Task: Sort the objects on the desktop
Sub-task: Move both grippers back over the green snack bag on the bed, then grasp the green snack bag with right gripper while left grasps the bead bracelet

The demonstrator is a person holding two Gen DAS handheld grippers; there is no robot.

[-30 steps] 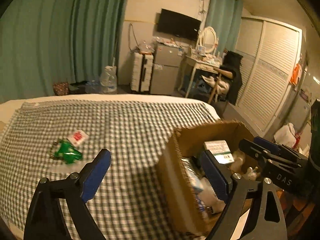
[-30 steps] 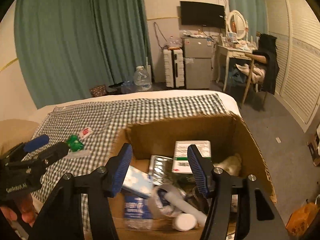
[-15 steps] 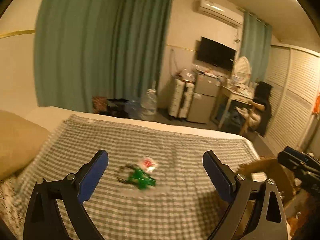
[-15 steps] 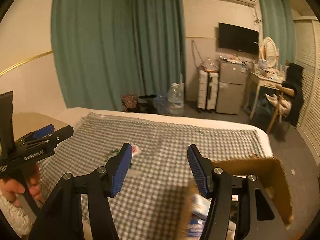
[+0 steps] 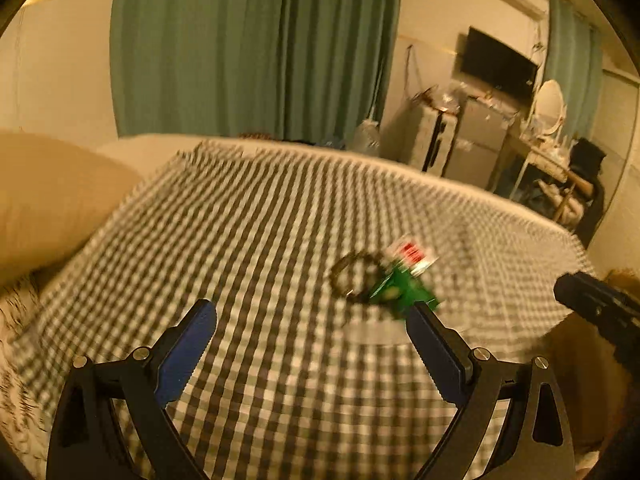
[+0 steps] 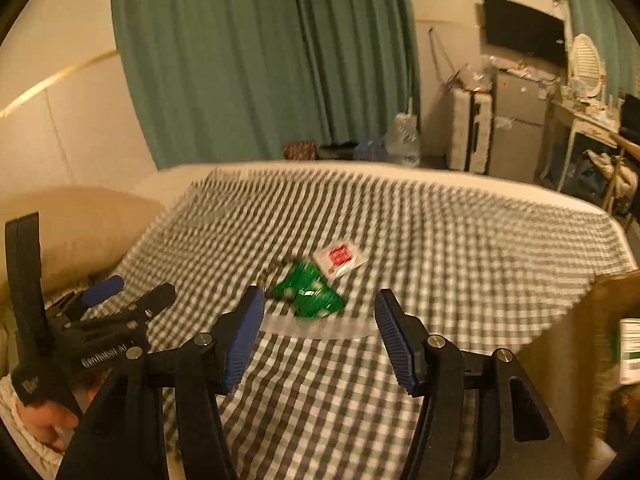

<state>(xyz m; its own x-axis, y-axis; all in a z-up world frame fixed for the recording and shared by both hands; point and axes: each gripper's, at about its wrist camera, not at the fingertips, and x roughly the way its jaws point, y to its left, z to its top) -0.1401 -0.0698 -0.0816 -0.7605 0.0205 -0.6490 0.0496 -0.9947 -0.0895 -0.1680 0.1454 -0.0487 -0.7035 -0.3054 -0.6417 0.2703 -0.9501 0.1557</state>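
Box: cardboard box (image 6: pixel 600 320) sitting at bed's right edge; 1 white-green carton (image 6: pixel 630 356) showing inside, rest hidden.
Bed: checked cloth (image 6: pixel 440 232), soft, w/ blurred weave.
Items: 3 lying mid-cloth, touching: crinkly green packet (image 6: pixel 306 290), flat white-red sachet (image 6: pixel 340 258), dark ring (image 5: pixel 354 276).
Left gripper (image 5: pixel 310 322): jaws spread, holding nothing.
Right gripper (image 6: pixel 320 312): jaws spread, hovering just before green packet.

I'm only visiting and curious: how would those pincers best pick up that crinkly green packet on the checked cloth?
Judging by its pose, the green packet lies flat and crumpled on the checked cloth, so I'd come down from above and pinch a raised fold near its middle. The right gripper is already open just short of it. Its far end touches the white sachet, so grip the near part.
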